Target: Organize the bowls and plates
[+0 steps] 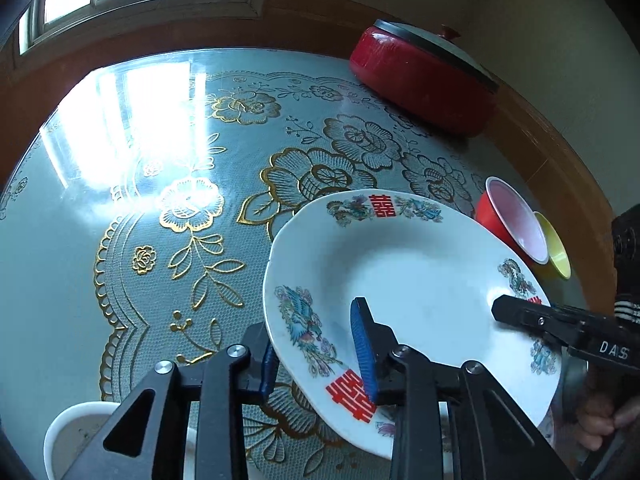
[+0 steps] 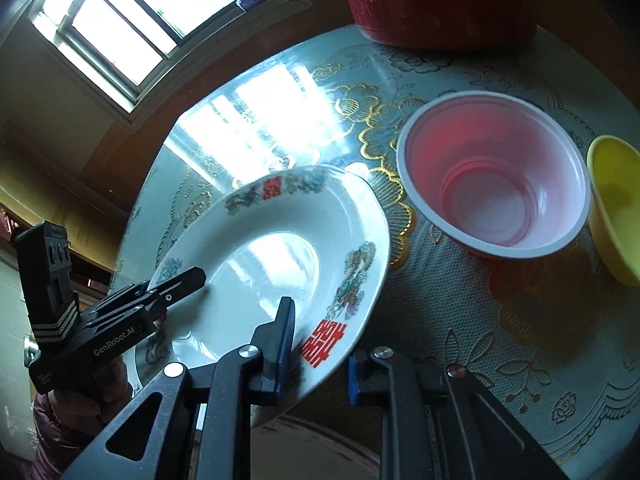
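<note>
A white plate with red characters and bird patterns on its rim hangs tilted above the table, with a gripper on each side. My left gripper is shut on its near rim, one blue pad on top and the other below. My right gripper is shut on the opposite rim of the plate in the same way. Each gripper shows in the other's view: the right gripper and the left gripper. A red bowl with a white inside and a yellow bowl stand beside the plate.
The round table has a glossy lace cloth with gold flowers. A red lidded pot stands at its far edge. A white bowl sits near my left gripper. The red bowl and yellow bowl are close to the table's right edge.
</note>
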`<state>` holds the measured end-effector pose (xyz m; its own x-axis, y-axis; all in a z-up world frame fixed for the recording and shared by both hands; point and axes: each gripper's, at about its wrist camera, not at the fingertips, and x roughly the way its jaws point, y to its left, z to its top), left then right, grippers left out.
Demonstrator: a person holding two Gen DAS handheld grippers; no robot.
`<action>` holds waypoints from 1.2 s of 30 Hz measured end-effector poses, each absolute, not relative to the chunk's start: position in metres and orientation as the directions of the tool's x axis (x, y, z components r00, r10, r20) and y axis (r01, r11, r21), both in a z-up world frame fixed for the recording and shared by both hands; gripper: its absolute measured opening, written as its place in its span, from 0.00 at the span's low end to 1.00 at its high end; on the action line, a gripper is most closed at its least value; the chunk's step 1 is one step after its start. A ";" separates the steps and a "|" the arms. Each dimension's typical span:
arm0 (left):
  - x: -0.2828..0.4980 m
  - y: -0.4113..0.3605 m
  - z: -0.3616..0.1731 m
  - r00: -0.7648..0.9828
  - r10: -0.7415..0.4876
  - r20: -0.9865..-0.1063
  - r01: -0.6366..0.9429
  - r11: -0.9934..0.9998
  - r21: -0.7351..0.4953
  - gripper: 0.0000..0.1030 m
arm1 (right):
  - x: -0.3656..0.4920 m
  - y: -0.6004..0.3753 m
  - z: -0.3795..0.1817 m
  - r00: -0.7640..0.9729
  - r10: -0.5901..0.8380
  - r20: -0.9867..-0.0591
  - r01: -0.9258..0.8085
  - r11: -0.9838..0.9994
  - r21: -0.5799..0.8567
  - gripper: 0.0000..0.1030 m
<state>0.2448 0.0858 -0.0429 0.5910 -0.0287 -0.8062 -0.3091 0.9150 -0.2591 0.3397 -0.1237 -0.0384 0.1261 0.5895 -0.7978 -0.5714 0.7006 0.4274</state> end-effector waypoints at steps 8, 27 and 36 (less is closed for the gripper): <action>0.224 0.069 -0.037 0.624 -0.064 -0.779 -0.276 0.914 -0.297 0.32 | 0.326 -0.127 -0.039 0.114 0.597 -0.794 -0.562 0.698 0.444 0.20; 0.140 0.001 0.023 0.717 -0.156 -0.679 -0.068 0.954 -0.290 0.33 | 0.226 -0.215 0.005 0.208 0.653 -0.728 -0.522 0.704 0.482 0.21; 0.102 -0.027 0.007 0.669 -0.224 -0.709 0.017 0.958 -0.287 0.33 | 0.177 -0.245 -0.018 0.216 0.631 -0.745 -0.439 0.744 0.503 0.21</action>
<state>0.1022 -0.0269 0.0073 0.6685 -0.2239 -0.7092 0.0166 0.9579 -0.2867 0.1772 -0.2450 -0.0184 0.2159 0.6313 -0.7448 -0.4392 0.7441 0.5034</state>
